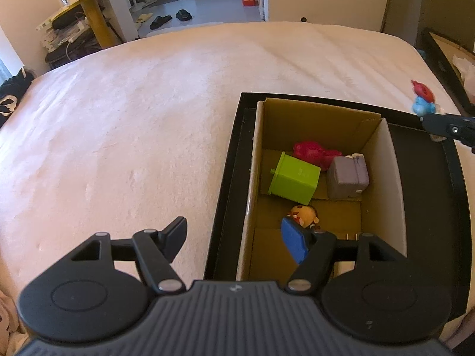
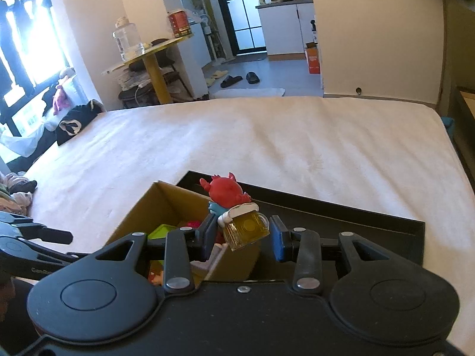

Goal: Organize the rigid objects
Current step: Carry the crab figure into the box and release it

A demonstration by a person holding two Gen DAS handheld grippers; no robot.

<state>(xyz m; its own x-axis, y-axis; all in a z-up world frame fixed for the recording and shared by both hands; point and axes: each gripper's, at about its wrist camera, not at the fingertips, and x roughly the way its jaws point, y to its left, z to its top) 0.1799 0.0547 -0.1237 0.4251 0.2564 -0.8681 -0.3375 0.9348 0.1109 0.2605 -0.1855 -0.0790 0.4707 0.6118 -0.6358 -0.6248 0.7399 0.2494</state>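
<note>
A cardboard box (image 1: 383, 178) stands in a black tray (image 1: 228, 190) on the bed. Inside lie a green cube (image 1: 295, 178), a grey-purple block (image 1: 347, 176), a red toy (image 1: 311, 152) and a small orange figure (image 1: 304, 215). My left gripper (image 1: 237, 235) is open and empty over the box's near left wall. My right gripper (image 2: 242, 235) hovers above the box (image 2: 166, 204) with a red-and-blue figurine holding a yellow beer mug (image 2: 234, 207) between its fingers; the jaws look apart, the right pad clear of the toy. The figurine also shows at the right edge of the left wrist view (image 1: 423, 98).
A pale pink sheet (image 1: 133, 124) covers the wide bed. A yellow round table (image 2: 151, 56) with a glass jar stands beyond the far left corner. Dark clothes (image 2: 74, 124) lie at the bed's left edge. A black frame (image 1: 445, 59) leans at the right.
</note>
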